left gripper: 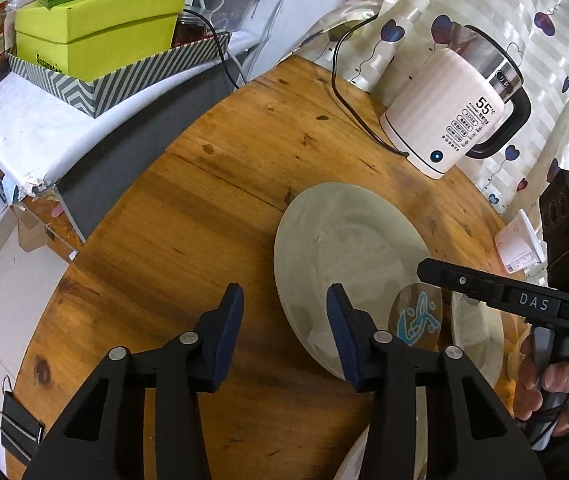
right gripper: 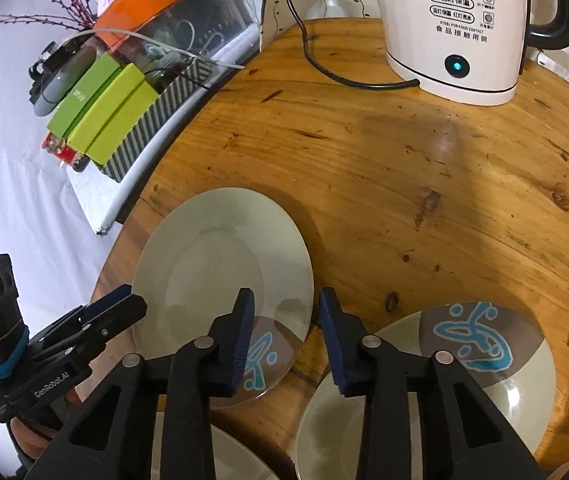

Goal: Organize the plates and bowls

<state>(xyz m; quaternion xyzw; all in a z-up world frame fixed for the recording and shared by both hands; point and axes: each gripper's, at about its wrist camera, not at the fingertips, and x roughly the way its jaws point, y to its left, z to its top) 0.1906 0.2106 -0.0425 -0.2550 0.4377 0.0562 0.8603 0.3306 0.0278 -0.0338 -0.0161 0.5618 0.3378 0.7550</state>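
Left wrist view looks down on a round wooden surface (left gripper: 188,208) where a pale plate (left gripper: 344,248) lies flat, a blue pattern showing at its near edge. The left hand-held gripper (left gripper: 284,328) hangs over the plate's left rim, one finger above bare wood and the other above the plate, its jaws partly apart with nothing pressed between them. From the right wrist view, the right hand-held gripper (right gripper: 286,332) stands over the near right edge of the same plate (right gripper: 220,264), one finger above the plate and the other above the wood; its jaws are also apart, and I cannot tell whether either pad touches the rim. A second plate (right gripper: 464,392) with the blue pattern lies to the right, close to the first but apart from it. A white electric kettle (right gripper: 456,32) with a lit blue button stands at the far side, its black cord (right gripper: 324,64) trailing across the wood. Green boxes (left gripper: 96,36) sit in a striped tray off the surface.
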